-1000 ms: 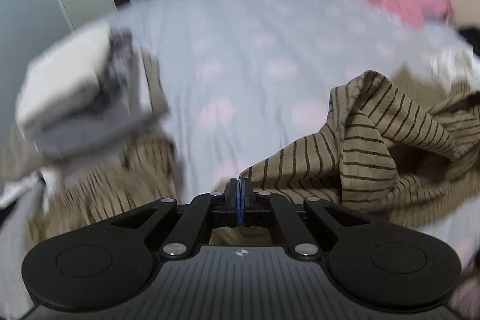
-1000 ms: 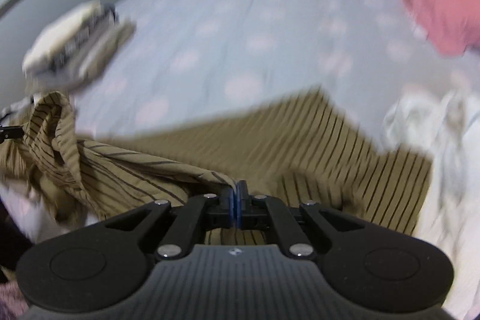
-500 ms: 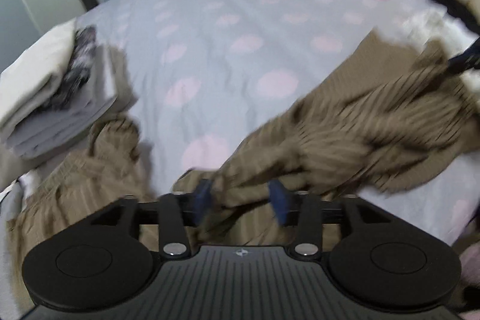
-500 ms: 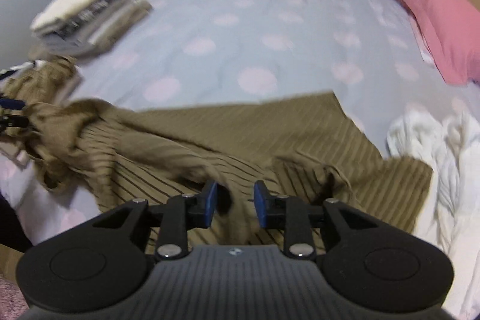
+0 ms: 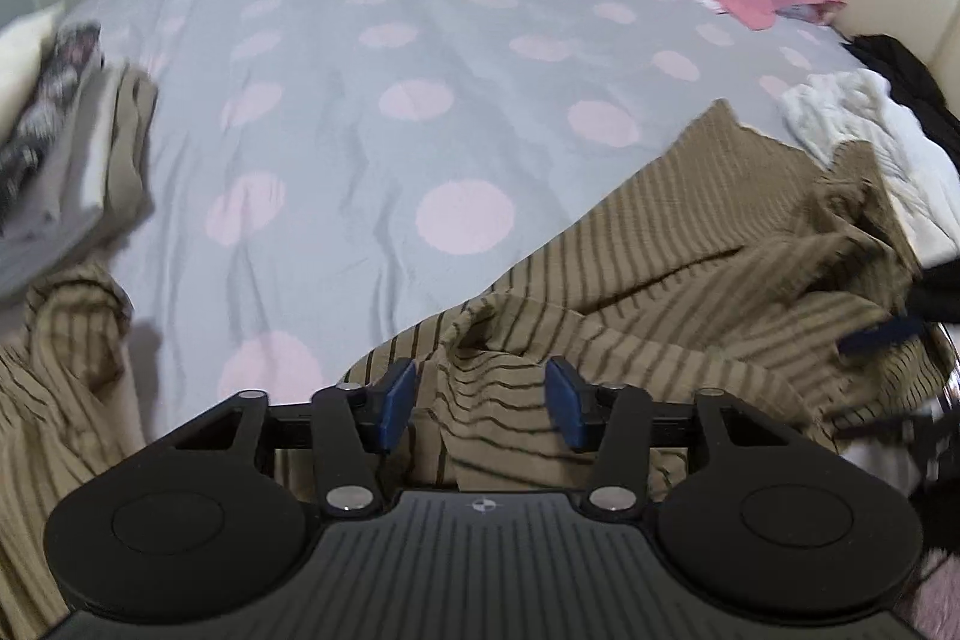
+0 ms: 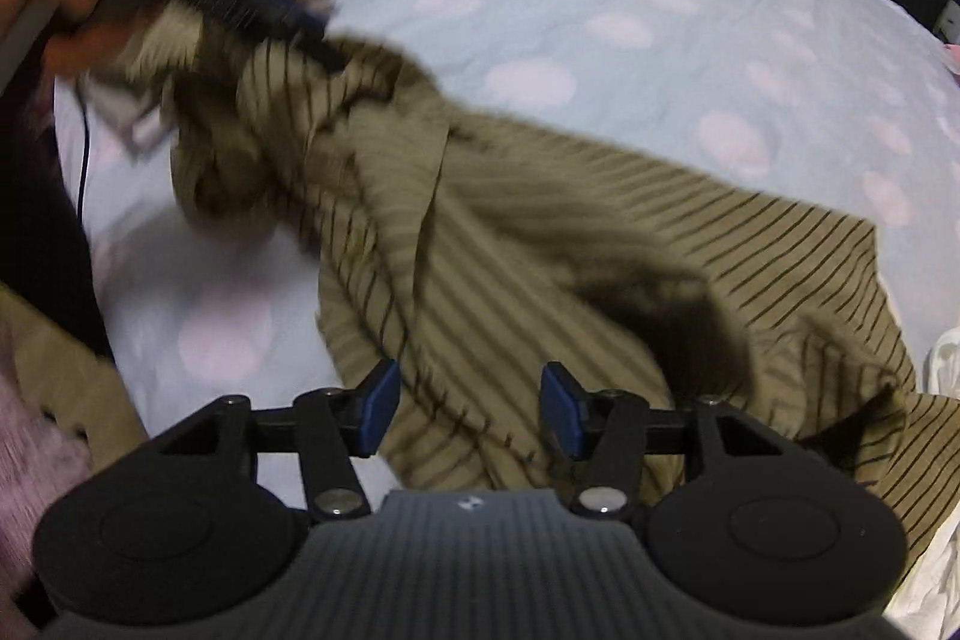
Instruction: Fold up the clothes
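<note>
The striped shirt (image 5: 690,292) is being left rumpled on the dotted bedspread (image 5: 420,70); the left gripper (image 5: 483,403) and right gripper (image 6: 469,409) are being held spread above it, nothing pinched.

My left gripper (image 5: 482,403) has its jaws spread wide, blue pads (image 5: 396,403) well apart and level. My right gripper (image 6: 469,409) is spread just as wide. From the right wrist camera I see the left gripper from the side, blurred, with a hand (image 6: 42,16) wrapped round its handle.
</note>
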A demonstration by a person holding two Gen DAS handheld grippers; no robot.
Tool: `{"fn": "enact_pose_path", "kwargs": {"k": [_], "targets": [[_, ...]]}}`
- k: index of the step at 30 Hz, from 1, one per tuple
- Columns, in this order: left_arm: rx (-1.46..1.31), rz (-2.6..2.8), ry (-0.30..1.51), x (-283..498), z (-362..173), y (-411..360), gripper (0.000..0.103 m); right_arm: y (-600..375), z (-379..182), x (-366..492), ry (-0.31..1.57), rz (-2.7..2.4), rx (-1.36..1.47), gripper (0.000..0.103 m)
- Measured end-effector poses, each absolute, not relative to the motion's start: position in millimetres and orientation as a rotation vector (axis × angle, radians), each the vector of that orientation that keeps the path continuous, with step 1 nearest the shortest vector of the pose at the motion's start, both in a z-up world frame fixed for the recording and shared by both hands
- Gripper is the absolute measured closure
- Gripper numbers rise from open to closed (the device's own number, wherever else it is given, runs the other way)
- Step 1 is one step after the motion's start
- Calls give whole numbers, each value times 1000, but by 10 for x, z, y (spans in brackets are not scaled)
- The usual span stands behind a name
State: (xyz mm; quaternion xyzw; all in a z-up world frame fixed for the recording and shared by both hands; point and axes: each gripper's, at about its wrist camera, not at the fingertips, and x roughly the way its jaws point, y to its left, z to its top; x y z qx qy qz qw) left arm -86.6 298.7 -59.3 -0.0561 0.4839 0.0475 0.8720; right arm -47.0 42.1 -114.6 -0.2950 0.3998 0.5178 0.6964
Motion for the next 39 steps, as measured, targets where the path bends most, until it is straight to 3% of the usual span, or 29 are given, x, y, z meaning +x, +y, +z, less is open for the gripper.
{"fn": "enact_pose_path", "kwargs": {"k": [1,4,5,7,8,9,16,24,31,33,37,38,39], "targets": [[-137,104,1019,-844,-629,3021,78,413,-1181,-484,882,1151,-687,47],[-146,115,1010,-898,-590,3027,94,442,-1276,-489,850,1138,-759,52],[-142,118,1003,-931,-558,3016,100,446,-1290,-485,840,1133,-773,58],[-135,125,989,-997,-494,2996,103,454,-1320,-477,820,1122,-799,71],[-131,129,983,-1030,-462,2985,103,451,-1315,-469,811,1116,-802,86],[-128,132,976,-1063,-430,2975,103,446,-1287,-454,805,1108,-789,94],[-99,148,928,-1329,-194,2886,103,310,-840,-316,676,991,-600,103],[-73,183,1042,-1623,-337,2851,103,299,-276,42,648,945,-383,102],[-27,141,1151,-1709,-585,2790,102,318,-495,-149,713,1001,-478,98],[30,134,1154,-1706,-607,2719,97,289,-587,-176,736,1003,-516,97],[165,120,1075,-1735,-494,2541,70,156,-676,-204,758,1016,-603,88],[197,119,1050,-1736,-455,2503,60,118,-695,-206,762,1019,-626,76],[225,121,1027,-1731,-419,2467,57,88,-714,-214,762,1023,-650,66]]}}
